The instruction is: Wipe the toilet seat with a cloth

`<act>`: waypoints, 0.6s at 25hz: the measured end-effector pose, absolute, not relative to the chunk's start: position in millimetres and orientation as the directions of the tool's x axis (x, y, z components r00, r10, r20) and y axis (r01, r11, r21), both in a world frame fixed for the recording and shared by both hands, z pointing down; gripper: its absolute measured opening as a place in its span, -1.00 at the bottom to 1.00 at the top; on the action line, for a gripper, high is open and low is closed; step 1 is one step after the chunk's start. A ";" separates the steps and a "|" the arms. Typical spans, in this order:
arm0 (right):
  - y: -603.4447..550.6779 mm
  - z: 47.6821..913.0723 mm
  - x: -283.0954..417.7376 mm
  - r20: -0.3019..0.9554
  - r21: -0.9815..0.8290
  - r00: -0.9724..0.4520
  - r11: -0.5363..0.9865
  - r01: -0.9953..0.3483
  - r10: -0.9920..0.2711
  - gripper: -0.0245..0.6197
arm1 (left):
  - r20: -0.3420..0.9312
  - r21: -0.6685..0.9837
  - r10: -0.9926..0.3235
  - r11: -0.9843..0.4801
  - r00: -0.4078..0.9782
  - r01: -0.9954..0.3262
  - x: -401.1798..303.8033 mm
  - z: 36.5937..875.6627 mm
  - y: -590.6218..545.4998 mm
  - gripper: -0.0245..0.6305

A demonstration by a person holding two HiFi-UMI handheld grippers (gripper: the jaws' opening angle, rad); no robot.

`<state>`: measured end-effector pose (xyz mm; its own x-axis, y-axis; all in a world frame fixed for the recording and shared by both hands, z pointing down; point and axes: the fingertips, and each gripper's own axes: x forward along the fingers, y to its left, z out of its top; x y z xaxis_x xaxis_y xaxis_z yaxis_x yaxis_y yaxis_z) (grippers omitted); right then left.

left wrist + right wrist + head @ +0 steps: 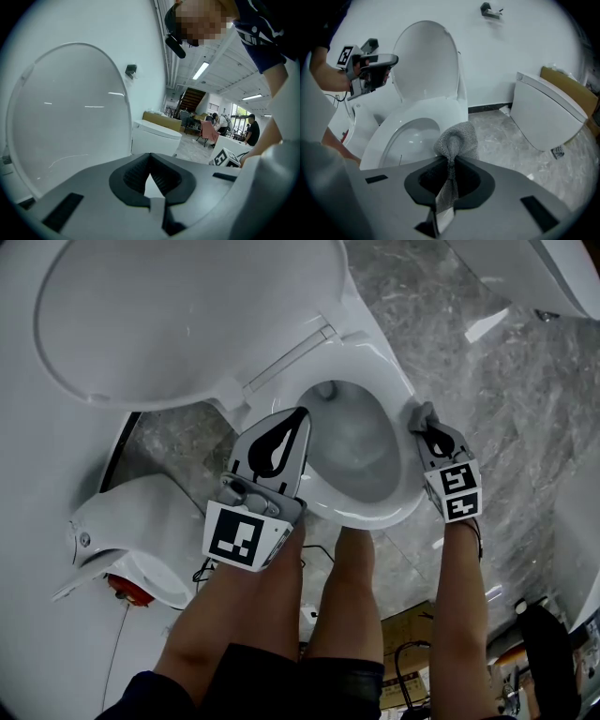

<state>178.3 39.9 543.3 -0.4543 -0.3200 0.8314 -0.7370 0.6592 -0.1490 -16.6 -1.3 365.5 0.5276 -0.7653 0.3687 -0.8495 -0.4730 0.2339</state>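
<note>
White lid (187, 315) stands raised (another toilet (141, 512) crowds the left); left gripper (298, 418), jaws together on nothing, hovers over the toilet seat (386, 376), while right gripper (451, 161) pinches grey cloth (457, 138) at its right rim.

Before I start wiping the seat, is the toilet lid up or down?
Up. The lid stands raised behind the seat, so the bowl is uncovered.
</note>
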 end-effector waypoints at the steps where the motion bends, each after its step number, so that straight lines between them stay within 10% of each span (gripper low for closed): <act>1: 55.1 544.3 183.1 0.840 -0.158 -0.446 0.647 -0.746 -0.309 -0.77 | 0.368 0.235 -0.765 -0.474 0.529 -0.849 -16.8 365.3 -2.3 -0.89; 15: 81.3 552.0 191.6 0.872 -0.130 -0.327 0.470 -0.873 -0.365 -0.77 | 0.361 0.237 -0.770 -0.470 0.526 -0.850 -34.3 361.9 -9.4 -0.89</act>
<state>191.6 81.3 552.0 -0.3268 -0.3650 0.8718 -0.8729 0.4701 -0.1304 -34.3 -9.4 361.9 0.5265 -0.7698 0.3609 -0.8501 -0.4704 0.2366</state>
